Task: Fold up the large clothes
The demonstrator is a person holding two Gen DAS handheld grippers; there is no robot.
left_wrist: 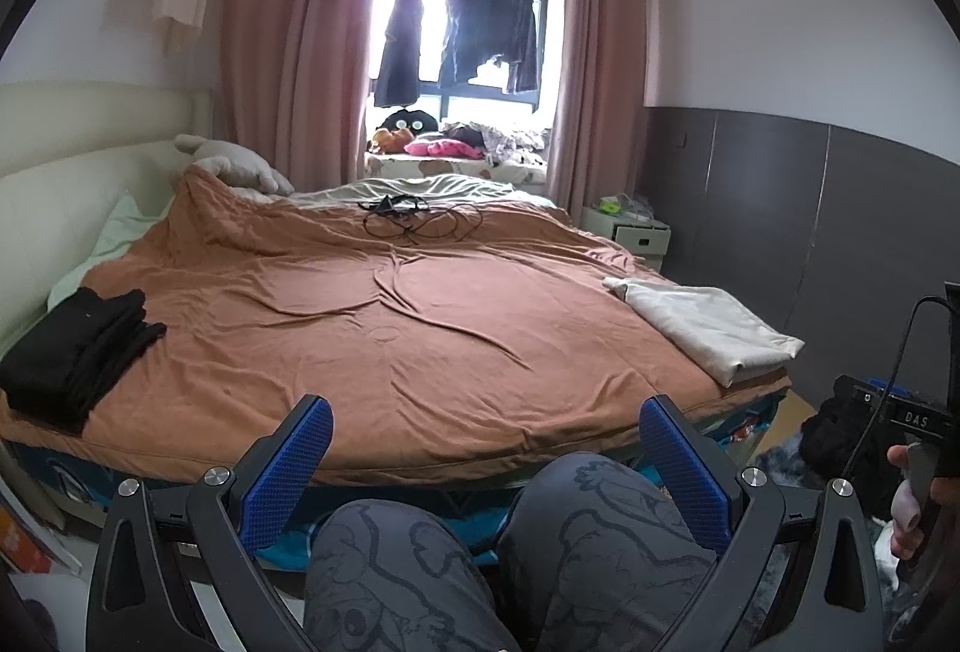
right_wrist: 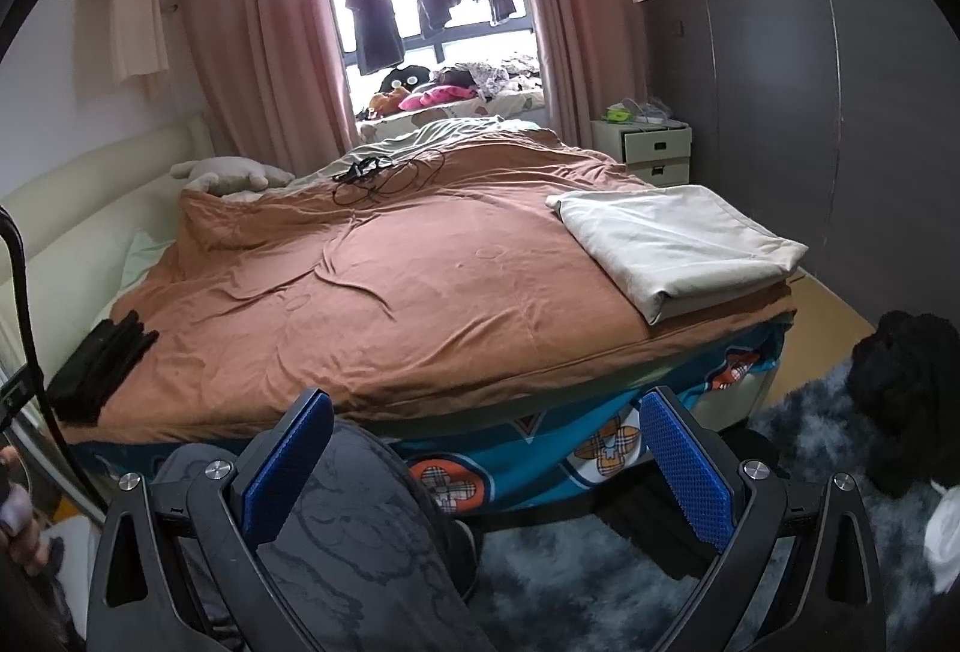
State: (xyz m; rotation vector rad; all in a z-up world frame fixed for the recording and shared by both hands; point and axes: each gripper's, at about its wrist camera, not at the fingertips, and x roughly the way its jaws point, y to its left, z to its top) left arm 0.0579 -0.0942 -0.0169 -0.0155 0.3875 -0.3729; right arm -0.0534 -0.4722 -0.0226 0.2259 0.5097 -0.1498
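A folded cream garment (left_wrist: 714,328) lies on the bed's near right corner; it also shows in the right wrist view (right_wrist: 678,244). A folded black garment (left_wrist: 78,346) lies at the bed's near left edge, also in the right wrist view (right_wrist: 99,367). A black heap of clothing (right_wrist: 906,400) sits on the grey rug to the right. My left gripper (left_wrist: 486,448) is open and empty, held above my knees in front of the bed. My right gripper (right_wrist: 486,442) is open and empty, low before the bed's front edge.
The bed carries an orange-brown cover (left_wrist: 390,328) with black cables (left_wrist: 414,217) near its far end. A plush toy (left_wrist: 234,166) lies by the headboard. A white nightstand (right_wrist: 642,151) stands at the far right. Clothes hang in the window (left_wrist: 468,28).
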